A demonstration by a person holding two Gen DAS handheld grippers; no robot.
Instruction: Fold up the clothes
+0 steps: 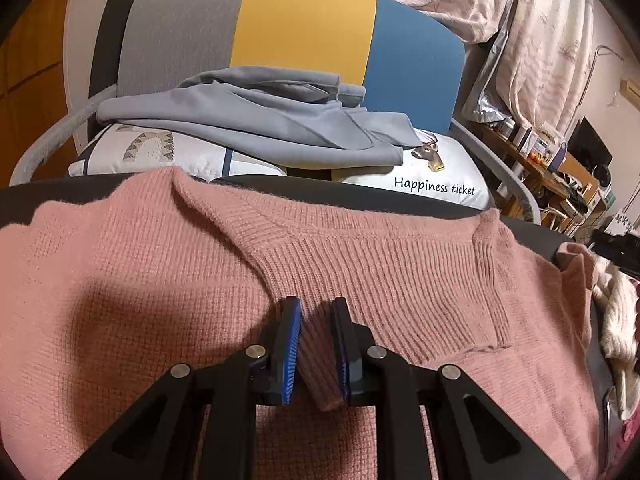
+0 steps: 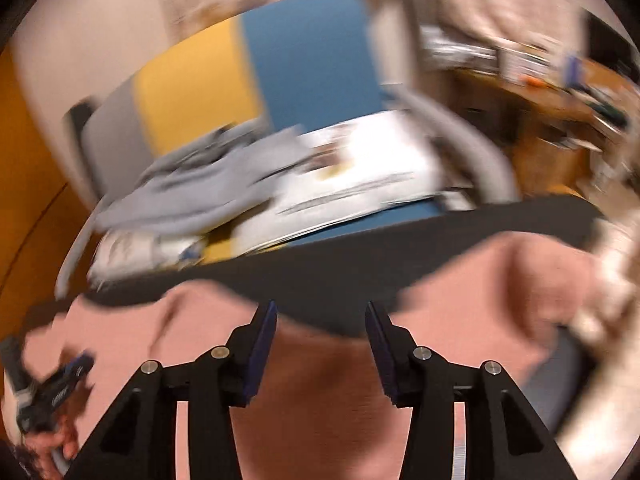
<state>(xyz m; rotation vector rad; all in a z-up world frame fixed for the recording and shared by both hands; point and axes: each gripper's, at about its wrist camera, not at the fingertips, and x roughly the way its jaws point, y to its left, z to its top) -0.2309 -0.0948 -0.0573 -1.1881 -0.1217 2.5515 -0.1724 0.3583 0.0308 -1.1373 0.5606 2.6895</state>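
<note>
A pink knitted sweater (image 1: 140, 272) lies spread on a dark table (image 1: 360, 196). My left gripper (image 1: 316, 312) is shut on a ribbed fold of the sweater, which is pinched between its blue pads (image 1: 291, 344). In the blurred right wrist view, my right gripper (image 2: 320, 314) is open and empty above the pink sweater (image 2: 320, 400), near the dark table's (image 2: 320, 280) far edge. The left gripper also shows in the right wrist view (image 2: 60, 388) at the lower left, held by a hand.
Behind the table stands a grey, yellow and blue chair (image 1: 304, 28) with a grey garment (image 1: 260, 120) on a white printed cushion (image 1: 440, 184). A cream garment (image 1: 616, 320) lies at the table's right. A cluttered wooden desk (image 1: 560, 168) is at the far right.
</note>
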